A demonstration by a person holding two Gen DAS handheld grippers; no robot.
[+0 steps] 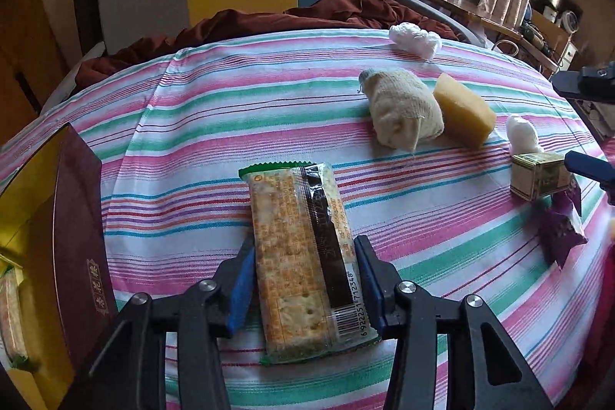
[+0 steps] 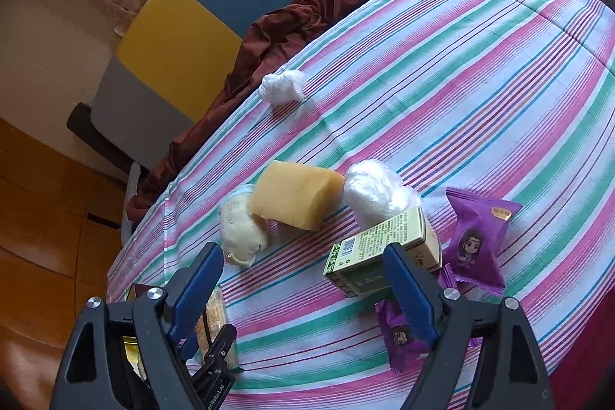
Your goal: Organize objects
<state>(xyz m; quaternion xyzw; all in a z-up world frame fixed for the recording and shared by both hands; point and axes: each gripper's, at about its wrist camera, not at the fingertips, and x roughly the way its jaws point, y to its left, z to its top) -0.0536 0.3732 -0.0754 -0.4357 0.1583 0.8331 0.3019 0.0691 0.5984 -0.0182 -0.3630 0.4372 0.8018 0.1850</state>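
Now clamped on cracker pack [image 1: 303,256]: L gripper [image 1: 305,279], blue pads [image 1: 242,289] pressing both long sides near barcode end, pack lengthwise over striped cloth [image 1: 192,148]. Just left, dark red box [image 1: 77,229] w/ yellow lining, another pack inside. Spread wide, holding nothing: R gripper [image 2: 303,287], poised over cloth; green carton [image 2: 380,248] beside its right finger [image 2: 407,291], touching or not – can't tell. Purple snack packets [image 2: 480,237] right of carton. Further out: yellow sponge [image 2: 296,195] against rolled cream sock [image 2: 242,229], white plastic wad [image 2: 373,191], second wad [image 2: 282,85] near cloth edge by maroon fabric [image 2: 269,37].
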